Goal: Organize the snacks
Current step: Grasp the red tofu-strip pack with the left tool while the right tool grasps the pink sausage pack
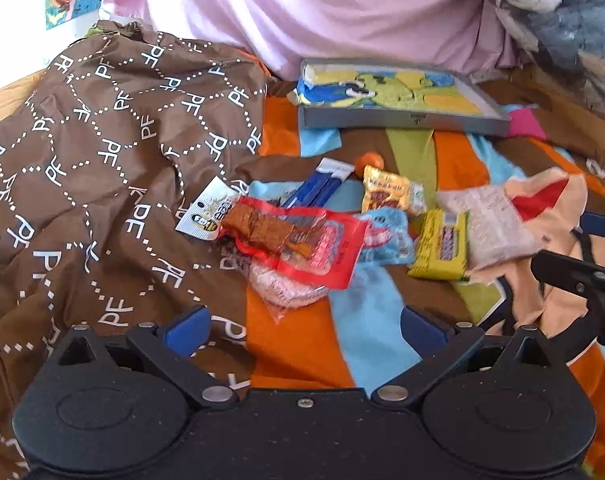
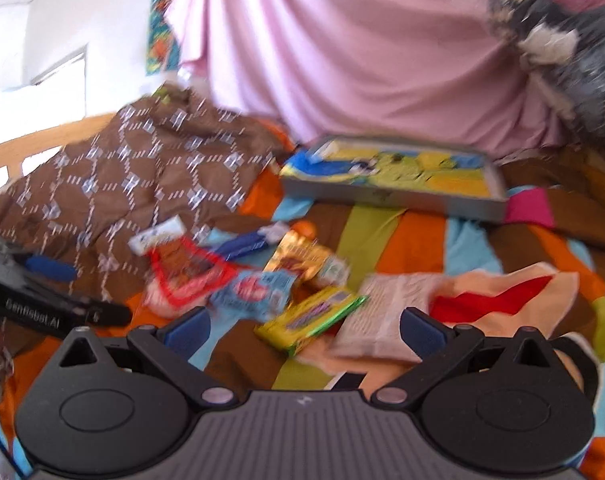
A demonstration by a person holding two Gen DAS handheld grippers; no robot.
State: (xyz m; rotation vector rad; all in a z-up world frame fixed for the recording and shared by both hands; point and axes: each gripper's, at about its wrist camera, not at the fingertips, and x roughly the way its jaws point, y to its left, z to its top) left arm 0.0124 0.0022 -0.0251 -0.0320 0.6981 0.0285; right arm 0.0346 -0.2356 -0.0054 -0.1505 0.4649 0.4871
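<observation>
Nearest in the left wrist view, the left gripper [image 1: 304, 326] is seen with its blue-padded fingers [image 1: 188, 326] spread wide apart and nothing between them, held above the striped cloth [image 1: 376, 340]. In the right wrist view the right gripper [image 2: 304, 326] is likewise seen with its fingers [image 2: 422, 332] spread wide and empty; that picture is blurred.

Just beyond the left gripper, the snacks are found scattered in a loose cluster on the cloth. A red-edged candy packet [image 1: 302, 246] is laid over a pale pink wrapped snack [image 1: 286, 290], with a light blue packet [image 1: 386, 236] just beside it. To the right, a yellow candy box [image 1: 442, 246] is seen touching a whitish printed packet [image 1: 490, 226], which rests on a peach cloth with a red patch [image 1: 550, 208]. Slightly farther, a blue stick packet [image 1: 322, 186], a golden-yellow snack packet [image 1: 390, 194] and a small orange ball [image 1: 372, 160] are seen.

To the left, a brown bag printed with letters [image 1: 114, 152] is spread in folds. Farther back, a grey tray [image 1: 402, 122] is seen holding a yellow, blue and green packet [image 1: 390, 90], well apart from the cluster. Behind it, pink fabric [image 1: 322, 12] is draped
</observation>
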